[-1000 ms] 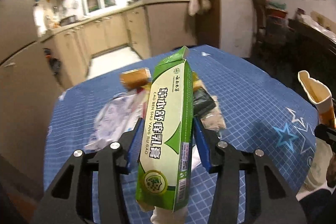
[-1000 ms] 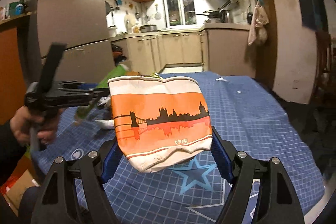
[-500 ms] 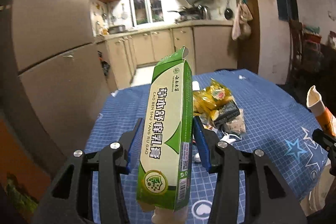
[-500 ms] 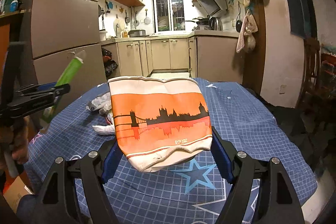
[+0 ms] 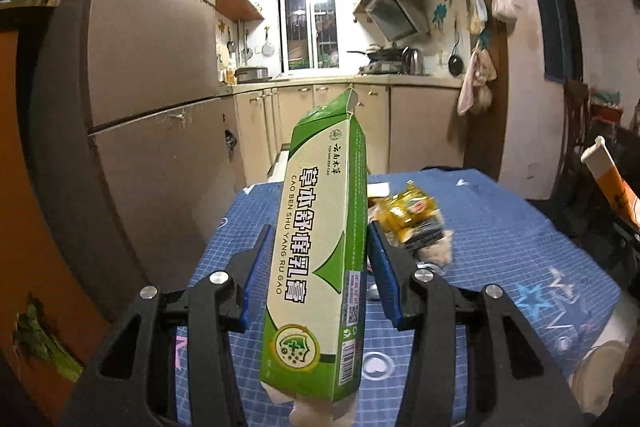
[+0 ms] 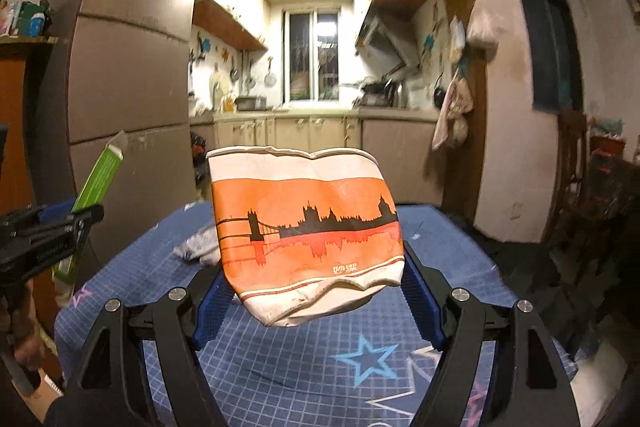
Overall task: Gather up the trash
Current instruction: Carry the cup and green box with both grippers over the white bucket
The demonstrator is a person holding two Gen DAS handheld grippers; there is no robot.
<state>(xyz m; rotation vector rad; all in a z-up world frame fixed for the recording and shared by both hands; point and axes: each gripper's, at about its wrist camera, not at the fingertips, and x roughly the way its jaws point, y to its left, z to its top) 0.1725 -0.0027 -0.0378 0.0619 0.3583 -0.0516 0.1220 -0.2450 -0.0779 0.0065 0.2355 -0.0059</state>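
My left gripper (image 5: pixel 320 255) is shut on a long green and white toothpaste box (image 5: pixel 324 247), held upright above the near left part of the blue table (image 5: pixel 500 227). My right gripper (image 6: pixel 312 287) is shut on an orange and white paper bag (image 6: pixel 308 231) with a black skyline print, open end up. The bag's edge shows at the right of the left wrist view (image 5: pixel 608 183). The box and left gripper show at the left of the right wrist view (image 6: pixel 100 179). Yellow snack wrappers (image 5: pixel 408 215) lie on the table.
A crumpled brownish wrapper (image 5: pixel 436 251) lies by the yellow ones. Pale plastic trash (image 6: pixel 200 247) lies on the table's far left in the right wrist view. A tall fridge (image 5: pixel 152 99) stands at the left, kitchen cabinets (image 5: pixel 320 123) behind.
Both grippers have lifted and pulled back from the table, each still holding its item. The left one swung left, so the trash pile now sits farther off to the right.
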